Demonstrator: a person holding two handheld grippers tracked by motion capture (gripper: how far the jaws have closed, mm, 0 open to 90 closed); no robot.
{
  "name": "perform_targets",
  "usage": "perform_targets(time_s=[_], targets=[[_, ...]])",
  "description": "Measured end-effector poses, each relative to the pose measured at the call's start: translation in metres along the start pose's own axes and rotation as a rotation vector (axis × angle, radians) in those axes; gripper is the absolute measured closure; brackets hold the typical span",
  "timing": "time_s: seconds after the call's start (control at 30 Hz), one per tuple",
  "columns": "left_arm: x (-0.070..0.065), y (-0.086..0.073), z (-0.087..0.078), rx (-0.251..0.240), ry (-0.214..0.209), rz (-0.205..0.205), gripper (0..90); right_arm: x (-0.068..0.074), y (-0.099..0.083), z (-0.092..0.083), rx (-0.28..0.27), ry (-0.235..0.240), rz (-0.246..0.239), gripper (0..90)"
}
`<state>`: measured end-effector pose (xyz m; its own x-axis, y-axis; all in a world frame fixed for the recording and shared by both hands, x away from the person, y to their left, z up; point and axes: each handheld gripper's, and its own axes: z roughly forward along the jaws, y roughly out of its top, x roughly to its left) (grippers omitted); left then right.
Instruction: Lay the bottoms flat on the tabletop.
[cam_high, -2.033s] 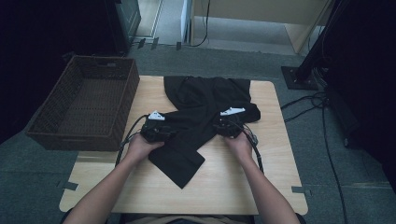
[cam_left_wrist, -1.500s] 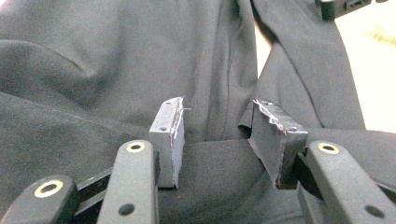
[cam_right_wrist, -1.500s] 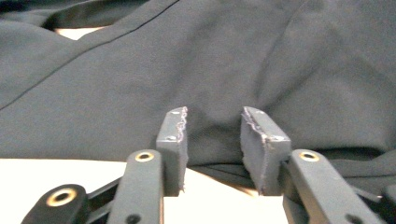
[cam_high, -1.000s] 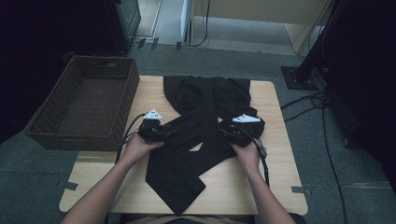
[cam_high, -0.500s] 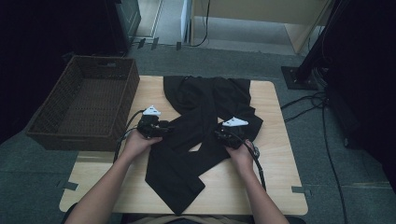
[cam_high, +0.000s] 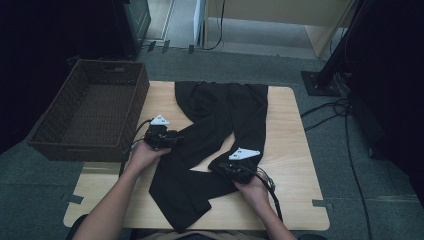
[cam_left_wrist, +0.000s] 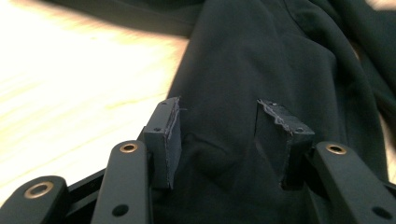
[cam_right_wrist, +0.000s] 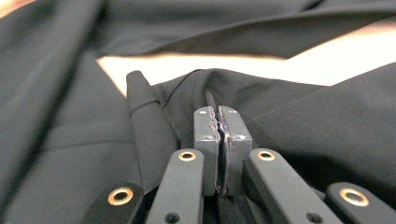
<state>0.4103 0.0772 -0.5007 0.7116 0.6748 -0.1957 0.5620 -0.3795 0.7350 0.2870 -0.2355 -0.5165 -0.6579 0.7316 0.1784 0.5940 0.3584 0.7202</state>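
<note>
Trousers (cam_high: 215, 135) bear no readable label; right hand-held gripper (cam_right_wrist: 218, 122) pinches their cloth, left hand-held gripper (cam_left_wrist: 219, 135) gapes over them

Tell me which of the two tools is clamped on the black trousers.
The right tool: its jaws are pressed together, pinching a fold of the trousers. The left tool stands open over the cloth, pads apart.

– What carries everything?
– A pale wooden rectangular table (cam_high: 290, 120) on a grey carpeted floor (cam_high: 360, 175).
– What lies on it?
– 1 pair of black cloth trousers (cam_high: 215, 125), spread flat between and beyond the 2 grippers, and a dark brown woven wicker basket (cam_high: 55, 145) resting on the table edge beyond the left gripper (cam_high: 167, 139).
</note>
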Motion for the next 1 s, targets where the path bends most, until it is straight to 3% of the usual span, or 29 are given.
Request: perform_targets(time_s=[0.07,0.13,0.23,0.43,0.57,0.8,1.0], targets=[[0.002,-0.001,0.000,-0.009,-0.002,-0.008,51.0,0.009,-0.003,-0.003,0.017,0.022,-0.015,84.5],[0.002,-0.002,0.001,0.002,-0.002,-0.006,52.9,0.014,-0.004,-0.005,0.028,0.030,-0.038,76.2],[0.000,-0.003,0.004,0.012,0.005,0.007,59.0,0.012,-0.001,-0.007,0.011,0.007,-0.036,63.8],[-0.001,-0.007,0.009,0.050,0.007,0.039,69.7,-0.004,0.009,-0.013,-0.069,-0.084,-0.023,54.0],[-0.003,-0.008,0.010,0.050,-0.005,0.066,87.5,-0.016,0.014,-0.010,-0.059,-0.151,-0.030,52.6],[-0.010,-0.013,0.004,0.065,-0.025,0.045,90.0,-0.032,0.015,0.002,-0.014,-0.186,0.000,52.6],[-0.020,-0.022,-0.008,0.074,-0.032,0.037,90.0,-0.039,0.015,0.008,-0.047,-0.208,-0.006,53.7]])
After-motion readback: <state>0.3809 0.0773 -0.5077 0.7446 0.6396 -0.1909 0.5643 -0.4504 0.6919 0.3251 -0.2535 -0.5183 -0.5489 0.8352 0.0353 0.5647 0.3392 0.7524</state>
